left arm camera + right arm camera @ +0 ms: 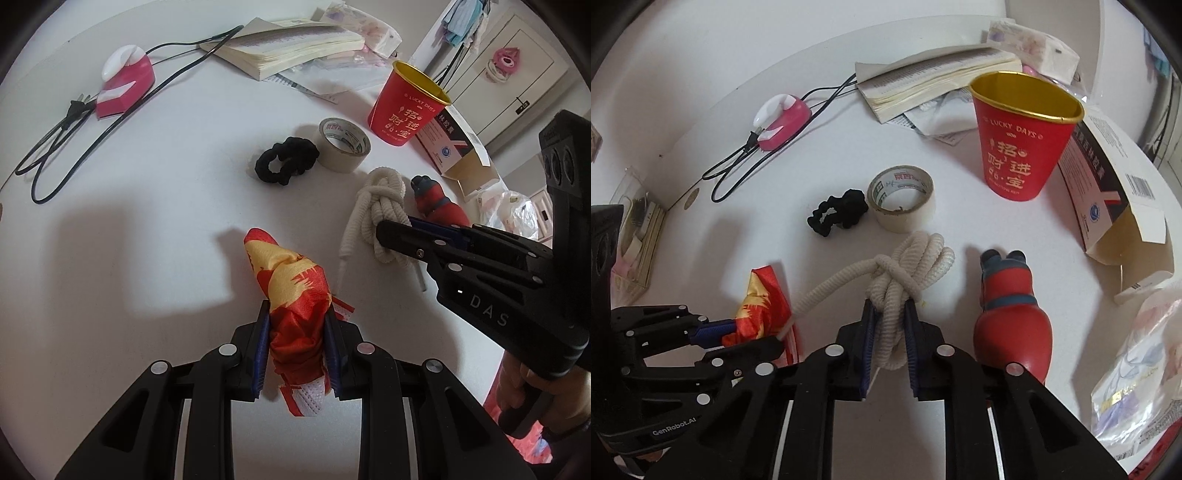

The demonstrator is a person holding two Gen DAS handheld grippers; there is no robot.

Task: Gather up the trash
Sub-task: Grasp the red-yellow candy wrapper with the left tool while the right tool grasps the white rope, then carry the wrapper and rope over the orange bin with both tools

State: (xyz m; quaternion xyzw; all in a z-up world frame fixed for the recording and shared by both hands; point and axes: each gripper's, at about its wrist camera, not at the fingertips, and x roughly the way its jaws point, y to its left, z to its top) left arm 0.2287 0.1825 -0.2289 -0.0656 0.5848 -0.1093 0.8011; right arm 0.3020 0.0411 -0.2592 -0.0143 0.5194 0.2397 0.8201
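Both grippers clamped on items over the white table (147,192).

Left gripper (295,325) nearly closed, blue pads squeezing a crumpled red-and-yellow wrapper (291,295) that sticks out past the fingertips, at the table's near edge. Right gripper (891,317) pinched tight on a knotted white rope bundle (908,266), one loose end trailing toward the left gripper. Just right of the rope lies a red toy figure (1012,314). Farther back: black scrunchie (286,160) touching a tape roll (345,144), red paper cup (1023,136) upright, open carton (1108,184) beside it. Far side: open book (291,44), pink device (125,83) with black cord (55,147). Plastic bag (1137,369) at right edge.
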